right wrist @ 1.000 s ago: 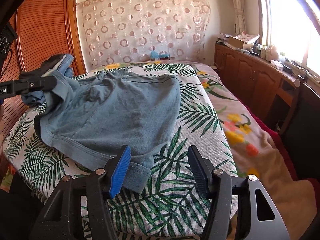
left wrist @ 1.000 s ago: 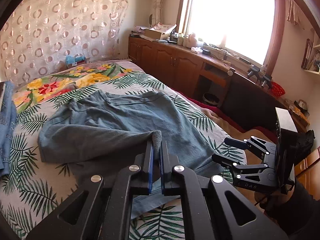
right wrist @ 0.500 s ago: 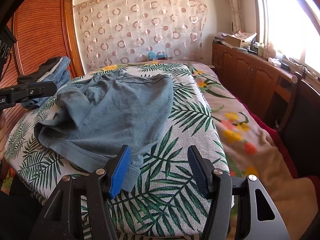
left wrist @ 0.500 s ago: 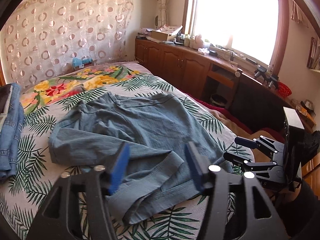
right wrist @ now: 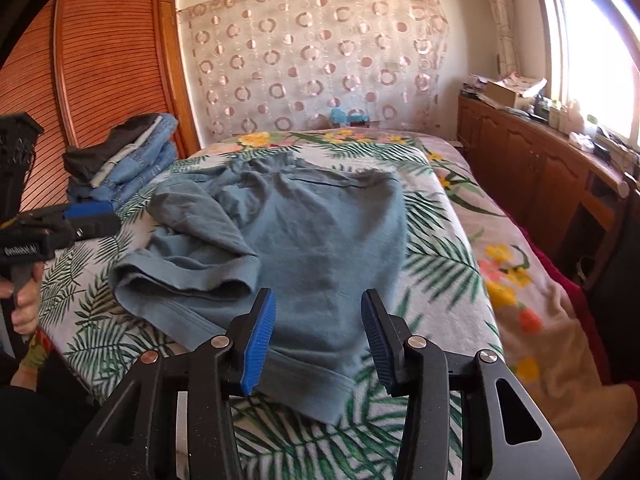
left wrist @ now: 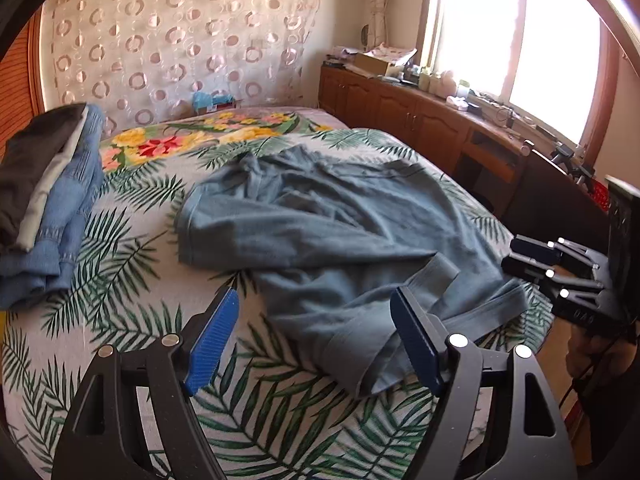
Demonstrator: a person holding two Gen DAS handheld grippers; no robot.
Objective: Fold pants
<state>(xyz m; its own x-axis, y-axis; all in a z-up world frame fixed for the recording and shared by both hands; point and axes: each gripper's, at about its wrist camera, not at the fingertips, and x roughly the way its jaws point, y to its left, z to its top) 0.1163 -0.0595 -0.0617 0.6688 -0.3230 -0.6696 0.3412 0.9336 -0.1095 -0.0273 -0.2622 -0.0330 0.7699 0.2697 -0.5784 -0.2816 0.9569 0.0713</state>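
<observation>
Grey-blue pants (left wrist: 320,232) lie crumpled on the leaf-print bed (left wrist: 120,280), waist toward the far wall, one leg folded back over the other. They also show in the right wrist view (right wrist: 312,248). My left gripper (left wrist: 312,336) is open and empty, hovering above the near leg hem. My right gripper (right wrist: 316,340) is open and empty just above the other leg's hem near the bed's front edge. The right gripper shows in the left wrist view (left wrist: 532,256), and the left gripper shows in the right wrist view (right wrist: 92,216).
A stack of folded jeans and dark clothes (left wrist: 48,208) sits at the bed's left side, also in the right wrist view (right wrist: 128,156). Wooden cabinets (left wrist: 420,120) run along the window wall on the right. A wooden wardrobe (right wrist: 100,60) stands left.
My left gripper opened and let go of the pant leg, which dropped folded onto the pants. It then drew back. My right gripper moved in over the near hem.
</observation>
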